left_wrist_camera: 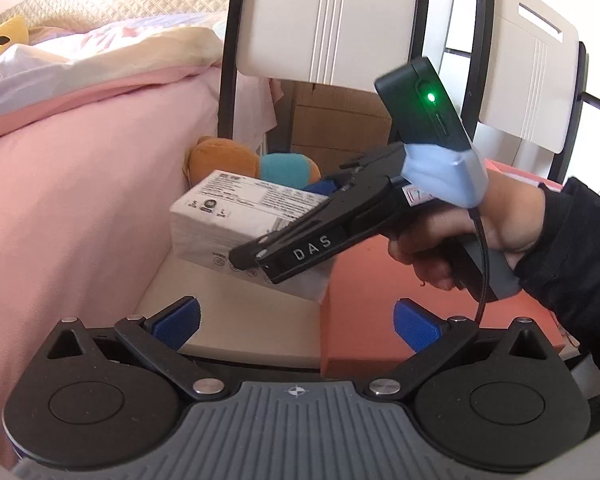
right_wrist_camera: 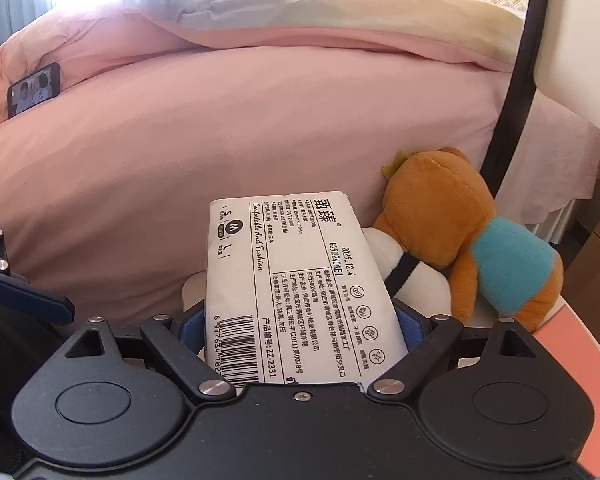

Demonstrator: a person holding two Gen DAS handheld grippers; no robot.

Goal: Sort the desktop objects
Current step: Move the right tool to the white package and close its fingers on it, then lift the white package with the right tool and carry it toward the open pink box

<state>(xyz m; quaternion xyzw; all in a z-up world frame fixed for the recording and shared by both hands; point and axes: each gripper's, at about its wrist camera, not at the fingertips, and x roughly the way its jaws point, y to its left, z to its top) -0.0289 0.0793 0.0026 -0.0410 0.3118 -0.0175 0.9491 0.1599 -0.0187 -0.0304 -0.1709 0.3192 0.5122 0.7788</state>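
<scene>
pink bed [right_wrist_camera: 228,140] | phone [right_wrist_camera: 34,89] on it | chairs [left_wrist_camera: 328,20]

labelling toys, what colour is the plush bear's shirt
Teal blue, on the orange-brown plush bear; clearest in the right wrist view.

White printed tissue pack [right_wrist_camera: 296,292] lies lengthwise, clamped between blue pads.

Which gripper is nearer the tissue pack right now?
Right. The right gripper is shut on the tissue pack, pads on both sides. The left gripper is open, short of it.
</scene>
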